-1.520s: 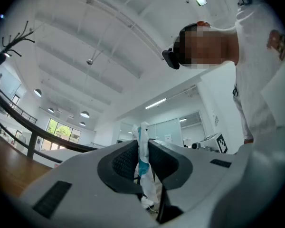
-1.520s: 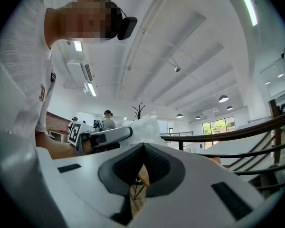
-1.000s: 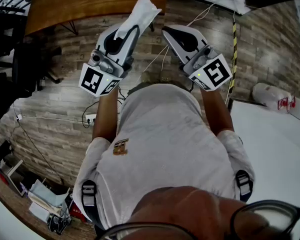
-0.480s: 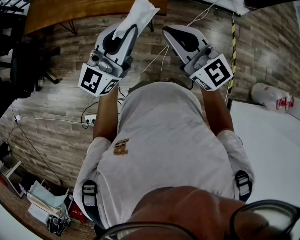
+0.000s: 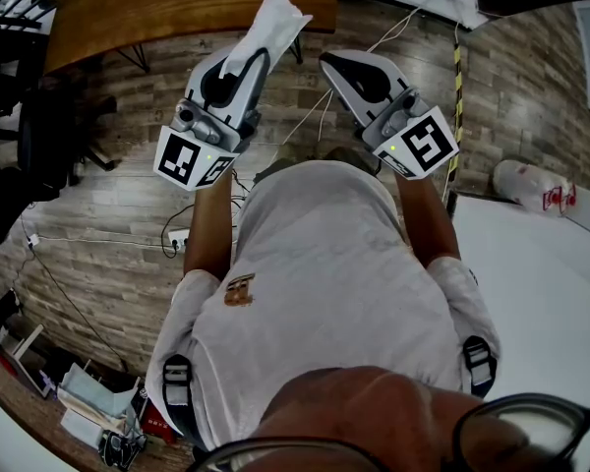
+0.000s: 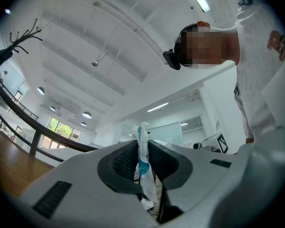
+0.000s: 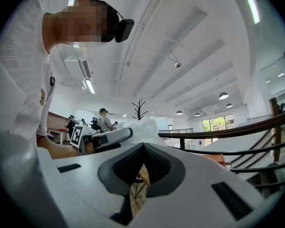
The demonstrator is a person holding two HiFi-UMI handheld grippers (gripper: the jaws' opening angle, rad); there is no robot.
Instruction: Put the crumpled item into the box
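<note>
The crumpled item (image 6: 143,144) is a thin white wrapper or bag with a blue patch. It is pinched near its lower end between the narrow-set jaws of the left gripper (image 5: 259,55), held up in front of the person's chest, and most of it stands free above the jaw tips. It looks very light, soft and limp. It should fold or flutter rather than resist, and its film may be slick, so the present hold on a bunched, thicker part seems the safest place, a loose edge being likely to slip out. It is hardly fragile, so pinching it firmly should do no harm. The right gripper (image 5: 326,60) is just beside the left one, its jaws together at the tips with nothing between them. No box shows in any view, so the target cannot be placed. No print on the item can be read. Each gripper's cube carries only black-and-white square markers, and the small emblem (image 5: 238,289) on the person's shirt is too small to make out.
</note>
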